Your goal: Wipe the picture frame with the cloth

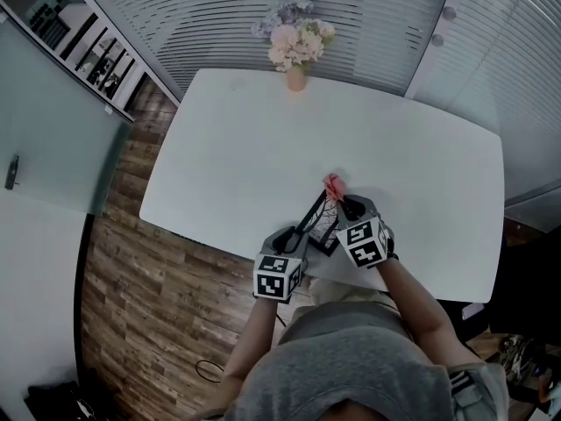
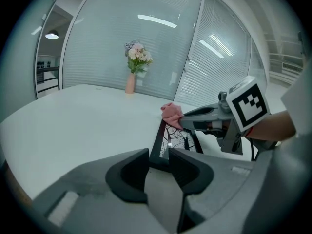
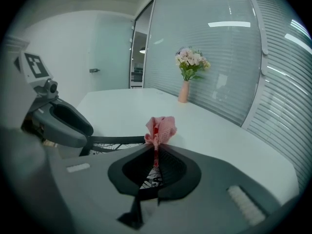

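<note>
Nearest the head camera, a person's grey shirt (image 1: 351, 358) is seen at the bottom of the view, with both forearms stretched forward to the near edge of a white table (image 1: 263, 139). A gripper is held in each hand, each topped by a cube with square markers.

The picture frame (image 2: 159, 140), black-edged with a branch-like drawing inside, is stood tilted close to that near edge, between the two grippers. The left gripper (image 2: 158, 157) is held with its jaws apart, and the frame's near lower corner is seen in the gap between them; a firm press on it cannot be made out.

The right gripper (image 3: 155, 152) is closed on the pink cloth (image 3: 161, 128), which is pinched between the jaws so that a crumpled bunch sticks out beyond the tips. This bunch is held at the frame's upper far corner, touching it or just beside it.

A vase of pale flowers (image 1: 295, 46) is placed at the table's far edge, well apart from the frame. Wooden floor (image 1: 131, 244) is seen to the left of the table.
</note>
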`<act>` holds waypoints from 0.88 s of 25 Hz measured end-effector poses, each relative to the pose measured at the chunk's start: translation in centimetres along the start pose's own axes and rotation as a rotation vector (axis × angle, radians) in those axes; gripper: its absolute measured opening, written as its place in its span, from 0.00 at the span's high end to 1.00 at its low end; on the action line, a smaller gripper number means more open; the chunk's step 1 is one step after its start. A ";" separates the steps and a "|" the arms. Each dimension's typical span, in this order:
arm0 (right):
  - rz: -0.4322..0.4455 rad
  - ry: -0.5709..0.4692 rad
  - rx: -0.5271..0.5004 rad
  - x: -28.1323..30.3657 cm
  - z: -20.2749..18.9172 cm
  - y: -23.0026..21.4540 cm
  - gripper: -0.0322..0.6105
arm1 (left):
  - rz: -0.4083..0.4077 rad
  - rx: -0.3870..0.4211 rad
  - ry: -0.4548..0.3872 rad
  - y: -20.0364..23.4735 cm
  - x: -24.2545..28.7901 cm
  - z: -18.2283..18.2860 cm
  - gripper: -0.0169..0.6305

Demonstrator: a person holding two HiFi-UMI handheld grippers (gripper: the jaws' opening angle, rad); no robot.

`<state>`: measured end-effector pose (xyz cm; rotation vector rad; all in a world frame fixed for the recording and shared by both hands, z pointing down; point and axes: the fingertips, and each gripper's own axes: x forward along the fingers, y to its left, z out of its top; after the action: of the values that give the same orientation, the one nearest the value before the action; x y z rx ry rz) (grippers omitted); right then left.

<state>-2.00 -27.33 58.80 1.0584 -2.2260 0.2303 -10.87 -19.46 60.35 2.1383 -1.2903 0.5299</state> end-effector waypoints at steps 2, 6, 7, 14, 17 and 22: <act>0.003 0.007 -0.010 0.1 -0.1 0.1 0.90 | 0.000 -0.001 0.004 0.1 0.0 0.0 0.79; 0.016 0.021 -0.028 0.4 -0.4 0.6 0.90 | 0.002 0.000 0.005 0.1 0.1 0.0 0.79; 0.022 0.024 -0.031 0.5 -0.5 0.8 0.90 | 0.007 0.003 0.009 0.2 0.1 -0.1 0.79; 0.068 0.045 -0.050 0.4 -0.6 2.2 0.90 | 0.028 0.038 0.047 0.5 0.3 -1.0 0.79; 0.091 0.055 -0.064 0.3 -0.7 2.9 0.90 | 0.030 0.031 0.049 0.6 0.3 -1.0 0.79; 0.119 0.058 -0.083 0.1 -0.8 3.9 0.90 | 0.033 0.014 0.043 0.5 0.3 -0.7 0.80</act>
<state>-4.49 -24.47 59.92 0.8659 -2.2288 0.2155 -11.18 -19.40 61.17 2.1092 -1.3036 0.5966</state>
